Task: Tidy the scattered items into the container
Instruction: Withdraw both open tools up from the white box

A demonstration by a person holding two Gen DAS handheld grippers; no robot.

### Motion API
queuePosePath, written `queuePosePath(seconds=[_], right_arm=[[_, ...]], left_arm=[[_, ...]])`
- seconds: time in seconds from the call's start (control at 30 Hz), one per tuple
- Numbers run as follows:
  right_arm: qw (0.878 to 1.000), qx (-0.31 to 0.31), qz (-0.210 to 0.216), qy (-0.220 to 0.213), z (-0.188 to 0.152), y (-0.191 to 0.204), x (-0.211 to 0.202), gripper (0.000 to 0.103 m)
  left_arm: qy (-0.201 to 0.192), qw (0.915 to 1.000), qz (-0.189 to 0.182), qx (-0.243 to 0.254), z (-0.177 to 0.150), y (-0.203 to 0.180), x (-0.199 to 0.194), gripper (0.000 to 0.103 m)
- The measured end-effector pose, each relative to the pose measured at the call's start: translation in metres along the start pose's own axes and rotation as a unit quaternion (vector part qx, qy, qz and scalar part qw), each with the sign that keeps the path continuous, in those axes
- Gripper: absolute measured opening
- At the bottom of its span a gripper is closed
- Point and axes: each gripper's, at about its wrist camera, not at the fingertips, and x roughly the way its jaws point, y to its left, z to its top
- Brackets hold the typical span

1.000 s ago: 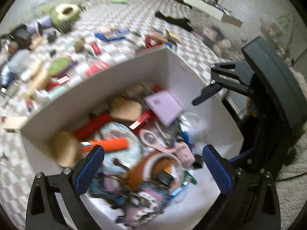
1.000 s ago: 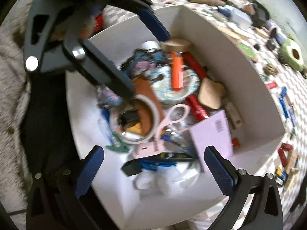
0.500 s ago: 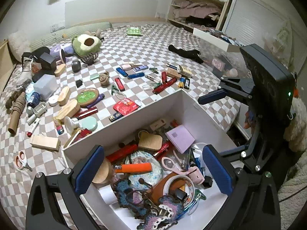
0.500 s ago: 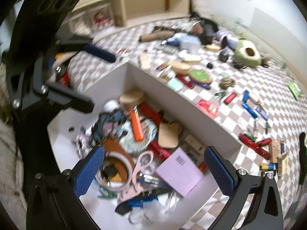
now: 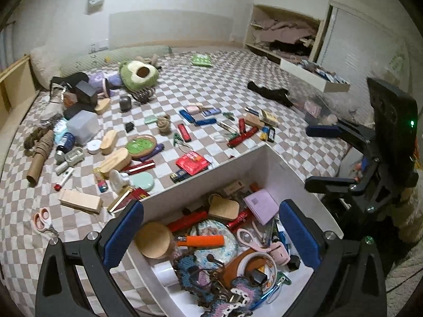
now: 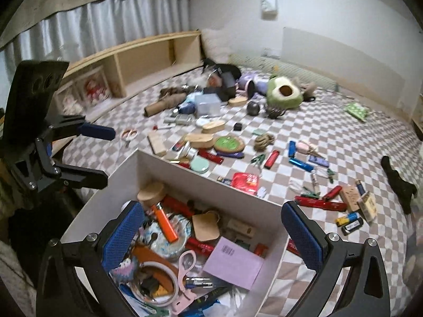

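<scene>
A smooth, matt white box (image 5: pixel 267 163) is noted. Woven checked cloth is seen on the bed (image 5: pixel 216 89). Textured blue pads (image 6: pixel 124 235) are fitted to matt black plastic fingers. A plush avocado toy (image 5: pixel 138 75) is recorded.

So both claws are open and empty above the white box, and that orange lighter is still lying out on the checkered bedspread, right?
Not quite. The orange lighter is already inside the white box, lying on the pile there; the left wrist view shows it. The rest holds: the left claw and right claw are open and empty above the box.
</scene>
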Motion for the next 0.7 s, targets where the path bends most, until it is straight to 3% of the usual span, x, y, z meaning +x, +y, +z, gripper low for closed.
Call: queuePosePath(seconds=[0.3, 0.7], right_arm=[[0.997, 0.052, -0.025, -0.049, -0.006, -0.006, -0.022, 0.103], [0.994, 0.071, -0.053, -0.071, -0.02, -0.002, -0.035, 0.103]], left_arm=[[-0.045, 0.9981, 0.035, -0.026, -0.005, 0.012, -0.023, 0.103], [-0.072, 0.9941, 0.079, -0.02, -0.024, 0.004, -0.033, 0.103]])
